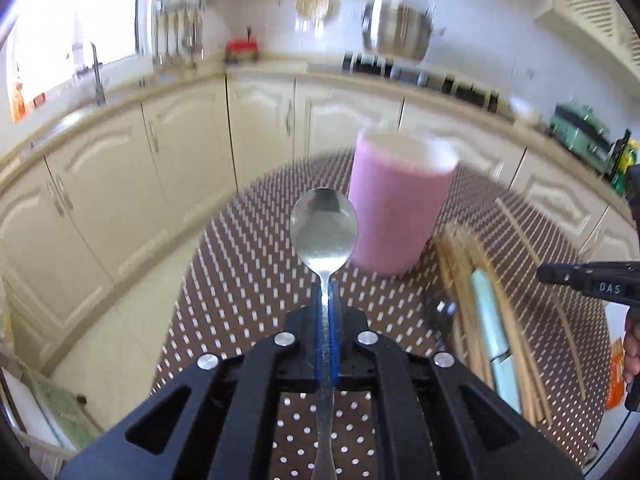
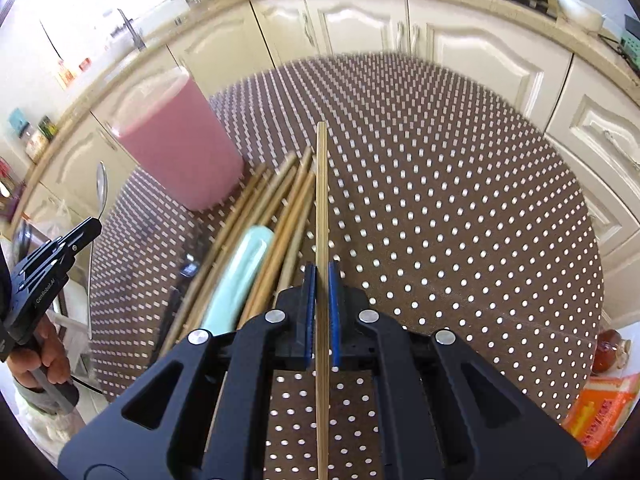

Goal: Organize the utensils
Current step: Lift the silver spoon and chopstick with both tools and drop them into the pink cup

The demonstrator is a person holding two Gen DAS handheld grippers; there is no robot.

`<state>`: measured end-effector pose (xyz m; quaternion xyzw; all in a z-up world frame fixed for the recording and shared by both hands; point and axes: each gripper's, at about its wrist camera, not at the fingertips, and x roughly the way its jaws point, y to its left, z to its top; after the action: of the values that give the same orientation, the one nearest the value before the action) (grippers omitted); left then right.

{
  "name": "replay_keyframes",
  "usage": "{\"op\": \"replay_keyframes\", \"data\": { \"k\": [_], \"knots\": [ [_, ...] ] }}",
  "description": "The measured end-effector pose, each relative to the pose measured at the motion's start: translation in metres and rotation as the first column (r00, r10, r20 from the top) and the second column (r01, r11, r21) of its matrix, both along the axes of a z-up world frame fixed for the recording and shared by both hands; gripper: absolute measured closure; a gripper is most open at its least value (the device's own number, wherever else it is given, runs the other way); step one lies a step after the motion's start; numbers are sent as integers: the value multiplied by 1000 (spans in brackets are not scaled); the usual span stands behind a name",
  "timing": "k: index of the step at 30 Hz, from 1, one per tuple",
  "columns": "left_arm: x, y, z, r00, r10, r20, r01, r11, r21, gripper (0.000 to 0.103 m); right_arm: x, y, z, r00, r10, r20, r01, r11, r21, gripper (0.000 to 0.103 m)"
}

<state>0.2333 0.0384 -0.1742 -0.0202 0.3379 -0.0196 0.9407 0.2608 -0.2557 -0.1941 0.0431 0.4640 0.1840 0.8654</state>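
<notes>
While the left gripper (image 1: 329, 300) is clamping its blue pads on the neck of a metal spoon (image 1: 324, 232), the spoon is standing upright above the table, bowl uppermost and handle running down between the jaws toward the camera. Just behind and to the right of the spoon's bowl, a pink cup (image 1: 396, 204) is sitting on the brown polka-dot tablecloth (image 1: 240, 280), open mouth up. To the right of the cup, a bundle of wooden chopsticks (image 1: 464, 312) is lying on the cloth with a pale green utensil handle (image 1: 492, 332) resting among them.

Over on the other side, the right gripper (image 2: 322, 308) is pinching a single chopstick (image 2: 322, 200) between its blue pads, the stick pointing straight ahead and crossing above the far end of the pile. From this view the chopstick bundle (image 2: 280, 216) is lying just left of the gripper, its tips reaching close to the base of the pink cup (image 2: 180, 144). At the left edge, the person's left hand (image 2: 40, 356) is gripping the other tool's handle, with the spoon (image 2: 100, 200) rising above it. Cream kitchen cabinets (image 2: 460, 44) are curving around behind the table.
</notes>
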Motion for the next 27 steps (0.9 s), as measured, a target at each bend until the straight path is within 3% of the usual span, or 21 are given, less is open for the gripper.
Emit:
{"op": "replay_keyframes", "data": {
  "k": [6, 12, 19, 23, 27],
  "knots": [
    [-10, -8, 35, 974, -47, 222, 61, 997, -54, 100, -23, -8, 36, 988, -13, 156, -3, 995, 98, 96],
    [-6, -27, 62, 903, -103, 417, 157, 983, -97, 100, -33, -2, 82, 949, -35, 314, -38, 974, 223, 96],
    [13, -46, 83, 830, -151, 537, 265, 954, -142, 100, -17, 26, 132, 868, -43, 495, -130, 942, 310, 96],
    [31, -49, 94, 801, -148, 581, 315, 928, -199, 100, 1, 42, 143, 825, -67, 561, -163, 923, 350, 96],
    [54, -41, 97, 787, -121, 605, 344, 901, -266, 100, 17, 53, 157, 794, -114, 597, -177, 896, 407, 96]
  ]
}}
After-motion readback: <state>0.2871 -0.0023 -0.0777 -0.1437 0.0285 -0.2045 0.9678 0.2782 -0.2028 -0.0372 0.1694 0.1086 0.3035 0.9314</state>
